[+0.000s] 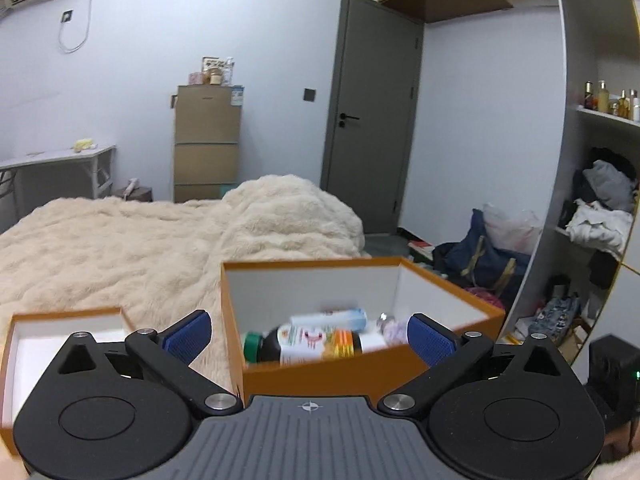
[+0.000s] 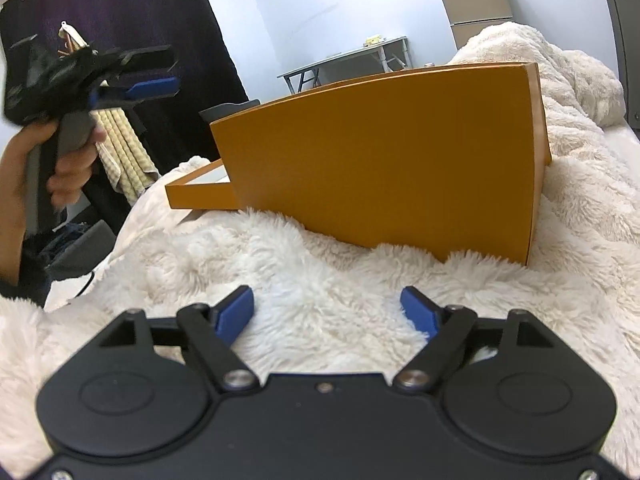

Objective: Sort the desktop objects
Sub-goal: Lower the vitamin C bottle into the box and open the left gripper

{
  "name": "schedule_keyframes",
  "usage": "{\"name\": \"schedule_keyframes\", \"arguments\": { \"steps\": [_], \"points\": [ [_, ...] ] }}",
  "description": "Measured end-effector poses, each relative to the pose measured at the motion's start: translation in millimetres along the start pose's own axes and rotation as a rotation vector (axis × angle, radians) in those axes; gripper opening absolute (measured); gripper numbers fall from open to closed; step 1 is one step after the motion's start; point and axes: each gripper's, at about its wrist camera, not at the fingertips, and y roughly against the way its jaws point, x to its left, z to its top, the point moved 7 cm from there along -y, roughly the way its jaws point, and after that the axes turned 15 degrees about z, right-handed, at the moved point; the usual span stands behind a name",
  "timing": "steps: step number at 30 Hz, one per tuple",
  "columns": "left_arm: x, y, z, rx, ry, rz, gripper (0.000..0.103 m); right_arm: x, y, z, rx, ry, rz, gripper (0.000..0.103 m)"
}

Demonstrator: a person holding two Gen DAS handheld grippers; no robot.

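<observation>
1. Left tongs [image 1: 308, 336] stood spread at their widest, gripping nothing, above the near edge of the orange box [image 1: 332, 376].
2. Inside that box lay a dark bottle [image 1: 304, 346] with a green cap, on its side, beside a pale tube [image 1: 332, 317] (both blurred).
3. Left of it sat a shallow orange lid [image 1: 24, 320], white inside, on the fluffy cream blanket [image 1: 120, 248] of the bed.
4. Right tongs [image 2: 326, 306] stood partly open and empty, low over the blanket, near the box's outer wall.
5. Seen from the right wrist: a hand [image 2: 64, 160] gripping the left tool's handle, well apart from the box.
</observation>
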Motion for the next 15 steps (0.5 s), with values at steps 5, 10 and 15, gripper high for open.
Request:
{"name": "schedule_keyframes", "arguments": {
  "steps": [5,10,15],
  "points": [
    [-5,-5,-13,0.052,0.078,0.084,0.103,5,7,8,-0.013,0.016,-0.04,0.079],
    [-13,-6,-19,0.05,0.068,0.105,0.103,16,29,34,-0.08,0.027,-0.128,0.092],
    [-18,-7,-8,0.019,0.047,0.125,0.103,26,56,80,-0.147,-0.006,-0.385,0.094]
  ]
}}
